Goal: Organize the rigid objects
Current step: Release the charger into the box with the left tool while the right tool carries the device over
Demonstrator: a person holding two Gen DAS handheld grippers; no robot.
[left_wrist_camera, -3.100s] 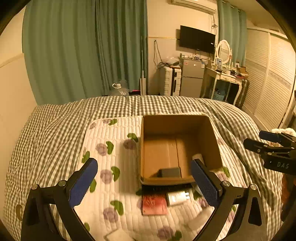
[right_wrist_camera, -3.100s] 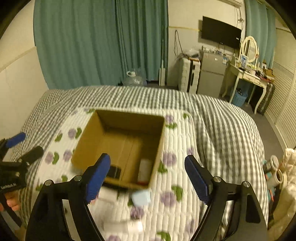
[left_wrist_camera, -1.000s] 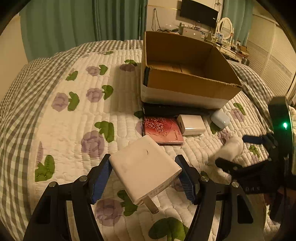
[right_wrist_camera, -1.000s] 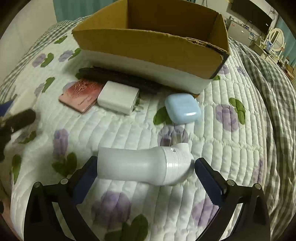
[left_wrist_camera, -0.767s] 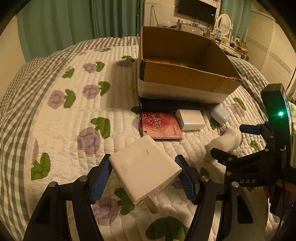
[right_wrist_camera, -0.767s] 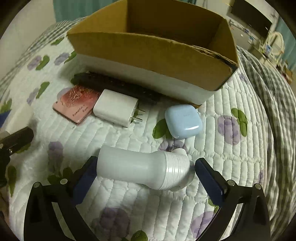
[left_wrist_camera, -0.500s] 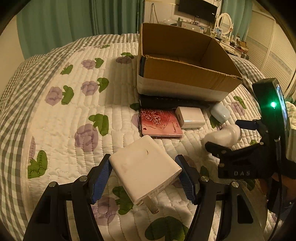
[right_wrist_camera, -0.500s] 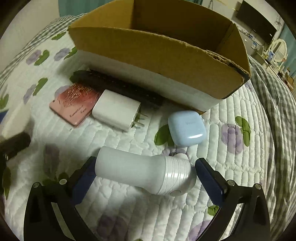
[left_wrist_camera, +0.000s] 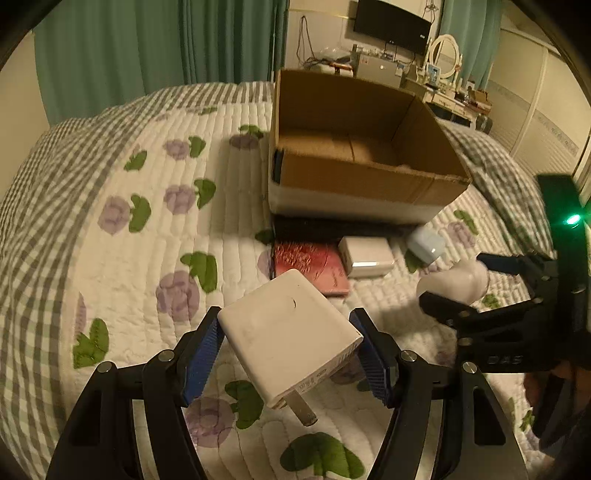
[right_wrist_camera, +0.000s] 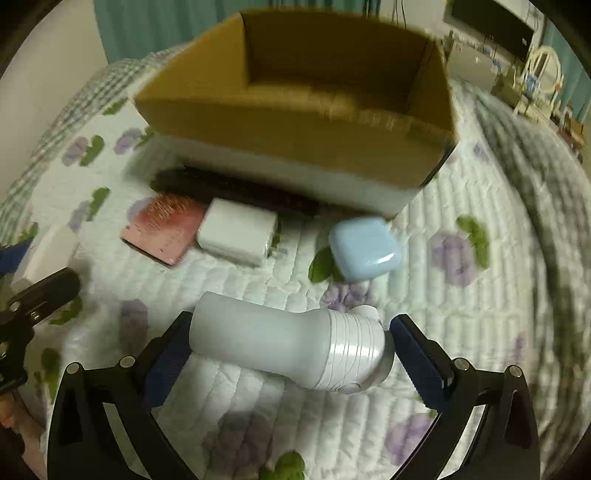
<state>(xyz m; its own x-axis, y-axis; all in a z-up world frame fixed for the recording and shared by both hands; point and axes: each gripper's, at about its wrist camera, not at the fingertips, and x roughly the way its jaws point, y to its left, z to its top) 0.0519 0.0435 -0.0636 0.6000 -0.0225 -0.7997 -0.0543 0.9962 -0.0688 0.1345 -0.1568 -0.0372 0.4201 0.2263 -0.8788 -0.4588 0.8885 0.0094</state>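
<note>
Lifted off the quilt (left_wrist_camera: pixel 122 280) since earlier, closer to the box (right_wrist_camera: pixel 295 122): left gripper (left_wrist_camera: pixel 288 354) clamped on white charger (left_wrist_camera: pixel 288 334), right gripper (right_wrist_camera: pixel 291 354) squeezing white bottle (right_wrist_camera: pixel 288 350), both above near edge.

Warm, dim yellowish light is filling the room. Teal curtains (left_wrist_camera: pixel 159 48) are hanging floor-length along the far wall, and a second teal panel (left_wrist_camera: pixel 467 33) is showing further right. A dark flat screen (left_wrist_camera: pixel 391 23) is sitting high on the pale wall (left_wrist_camera: pixel 317 33). Below it a grey cabinet (left_wrist_camera: pixel 376 68) is standing beside a white dressing table (left_wrist_camera: pixel 448 99) carrying an oval mirror (left_wrist_camera: pixel 445 55) and small clutter. Pale louvred wardrobe doors (left_wrist_camera: pixel 543 110) are running down the right side. A bed with a grey-checked cover (left_wrist_camera: pixel 44 192) and a white quilted floral mat (left_wrist_camera: pixel 147 266) is occupying the foreground.
</note>
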